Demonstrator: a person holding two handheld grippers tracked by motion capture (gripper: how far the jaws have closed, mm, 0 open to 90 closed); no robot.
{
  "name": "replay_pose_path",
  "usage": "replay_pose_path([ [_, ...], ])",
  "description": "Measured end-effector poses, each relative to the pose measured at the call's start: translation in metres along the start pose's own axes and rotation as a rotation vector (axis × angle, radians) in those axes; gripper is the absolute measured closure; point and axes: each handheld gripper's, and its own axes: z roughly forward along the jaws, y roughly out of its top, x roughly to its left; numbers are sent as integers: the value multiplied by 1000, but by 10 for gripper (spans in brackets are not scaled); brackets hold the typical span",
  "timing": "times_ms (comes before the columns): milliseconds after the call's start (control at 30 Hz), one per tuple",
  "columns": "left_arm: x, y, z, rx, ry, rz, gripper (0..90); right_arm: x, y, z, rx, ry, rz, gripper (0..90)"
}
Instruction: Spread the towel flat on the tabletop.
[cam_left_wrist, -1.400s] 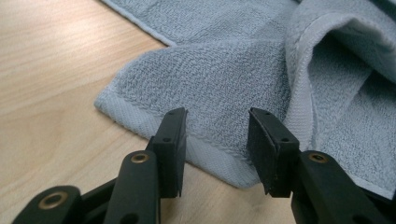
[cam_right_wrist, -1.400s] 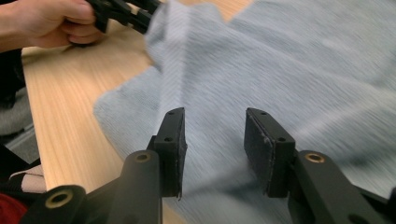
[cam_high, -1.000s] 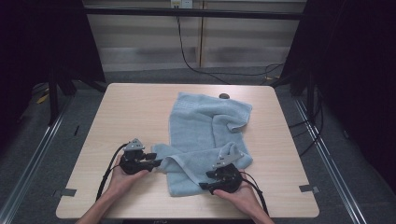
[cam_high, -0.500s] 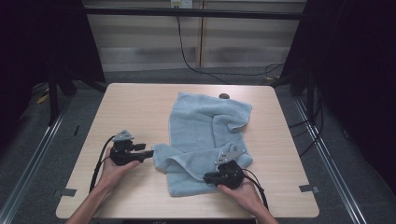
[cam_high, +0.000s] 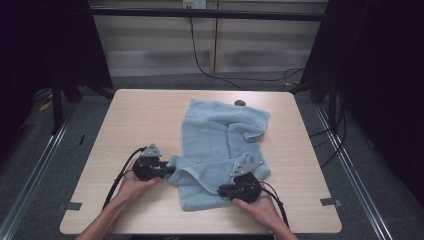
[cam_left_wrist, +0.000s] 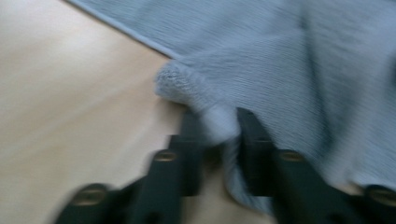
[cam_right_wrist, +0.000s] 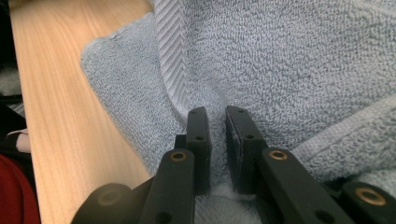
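Item: blue towel (cam_high: 215, 145) on counter (cam_high: 145, 120); I have both hand-held grippers, left (cam_high: 167, 171) just closing, right (cam_high: 222, 190), pinching its folds; dark disc (cam_high: 240, 103) beyond.

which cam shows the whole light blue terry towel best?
High view: the whole light blue terry towel lies rumpled on the wooden table, with both grippers at its near edge. The left gripper view gives a blurred corner, the right gripper view a sharp close-up of a fold.

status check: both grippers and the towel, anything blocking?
Left gripper jaws just closed, pinching a bunched towel corner. Right gripper jaws shut on a towel fold near the table's front. Towel rumpled on the table. Nothing in the way.
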Motion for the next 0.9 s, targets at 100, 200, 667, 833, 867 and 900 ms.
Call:
replay_pose_path([
  [100,0,-4,-4,1,-26,-18,831,0,0,1,-3,0,3,819],
  [200,10,-4,-5,-14,-12,-67,839,1,1,4,-16,-12,-8,832],
  [667,55,3,-25,-181,65,-255,840,-31,63,59,-57,-151,26,846],
  [833,61,1,-42,-243,60,-302,840,-35,76,60,-82,-118,19,848],
  [867,62,2,-47,-266,57,-311,841,-34,76,55,-88,-115,18,848],
  [900,62,2,-50,-284,51,-321,840,-32,76,47,-96,-118,1,849],
])
